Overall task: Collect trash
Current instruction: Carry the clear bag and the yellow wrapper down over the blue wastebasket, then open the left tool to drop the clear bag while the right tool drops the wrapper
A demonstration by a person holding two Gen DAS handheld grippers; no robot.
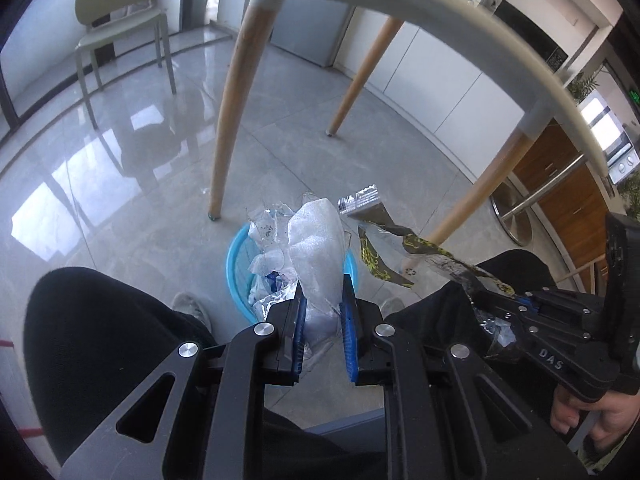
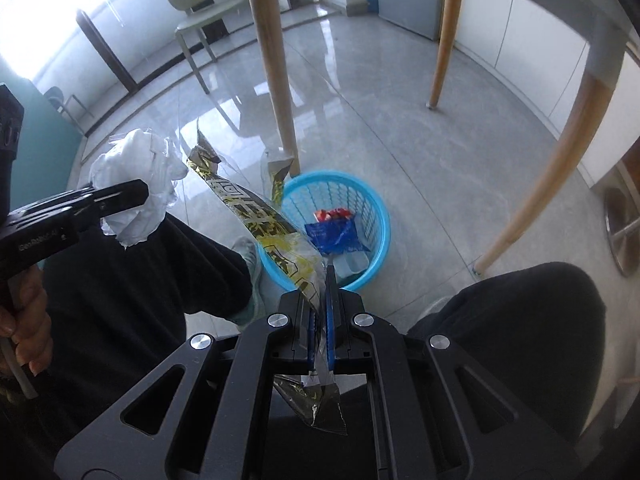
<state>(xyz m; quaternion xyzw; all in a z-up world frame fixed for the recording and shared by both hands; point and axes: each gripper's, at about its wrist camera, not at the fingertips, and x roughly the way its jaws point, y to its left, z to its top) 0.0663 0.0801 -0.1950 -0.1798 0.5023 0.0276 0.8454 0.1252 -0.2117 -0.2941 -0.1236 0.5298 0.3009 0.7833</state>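
Observation:
My left gripper is shut on a crumpled white foam-and-plastic wad, held above a blue plastic basket on the floor. The wad also shows in the right wrist view, in the left gripper. My right gripper is shut on a clear wrapper with yellow and dark print, held over the basket's near left rim. The wrapper also shows in the left wrist view, trailing from the right gripper. The basket holds a blue packet and a red wrapper.
A white table edge arches overhead on wooden legs. My black-trousered knees flank the basket. A green chair stands far left. A metal stool base is at the right.

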